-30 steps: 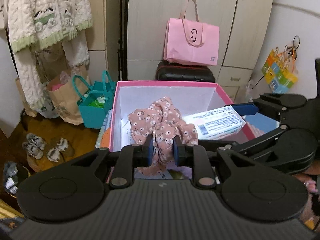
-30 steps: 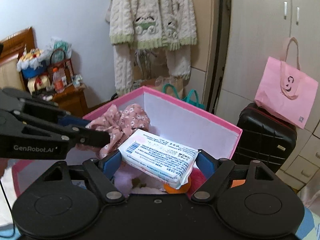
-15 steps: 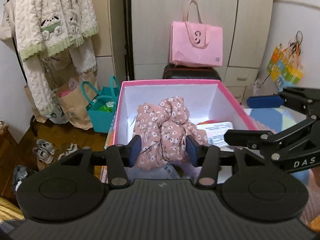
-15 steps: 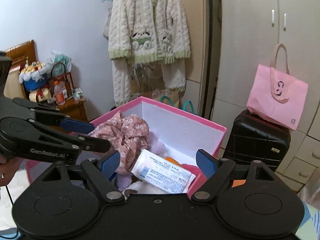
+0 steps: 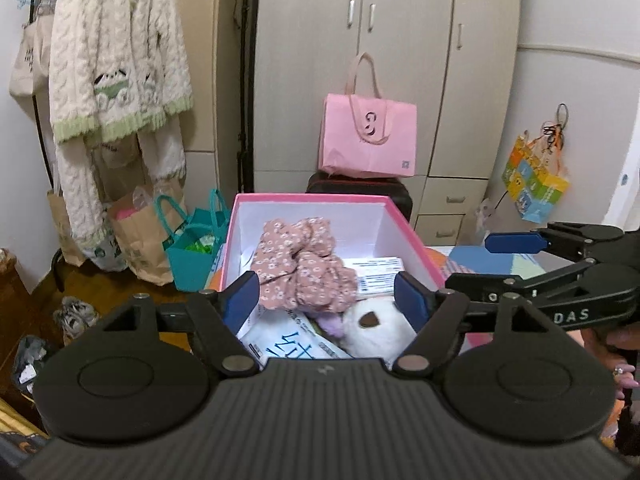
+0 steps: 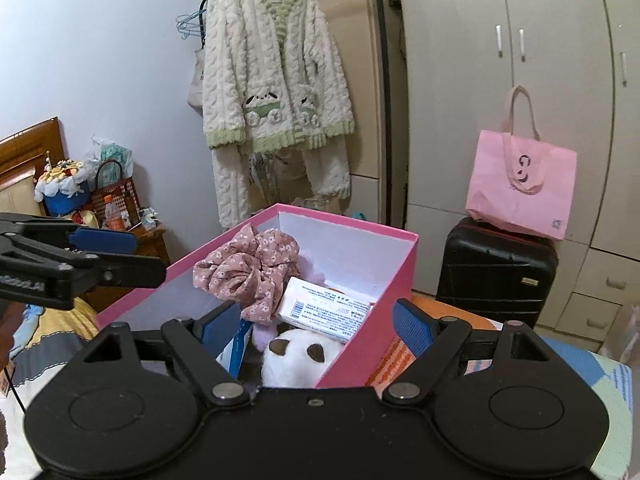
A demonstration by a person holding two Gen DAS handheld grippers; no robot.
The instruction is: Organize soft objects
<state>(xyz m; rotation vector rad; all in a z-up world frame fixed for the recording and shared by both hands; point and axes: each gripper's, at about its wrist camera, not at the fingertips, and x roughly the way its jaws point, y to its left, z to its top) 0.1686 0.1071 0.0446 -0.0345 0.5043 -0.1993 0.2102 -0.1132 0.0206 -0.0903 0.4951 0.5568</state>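
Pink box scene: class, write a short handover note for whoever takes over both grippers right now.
Left gripper: open, jaws just opened, nothing between them.
Right gripper: open, empty.
In the pink box: floral cloth, white wipes pack, white plush toy, blue-printed pack.
Done: cloth and wipes pack are in the box.
Left: no further loose soft item shows; look around before the next pick.

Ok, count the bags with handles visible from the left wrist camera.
4: a pink tote on the black suitcase, a teal bag left of the pink box, a colourful bag hanging at right, a canvas tote hanging top left. Others may be hidden.
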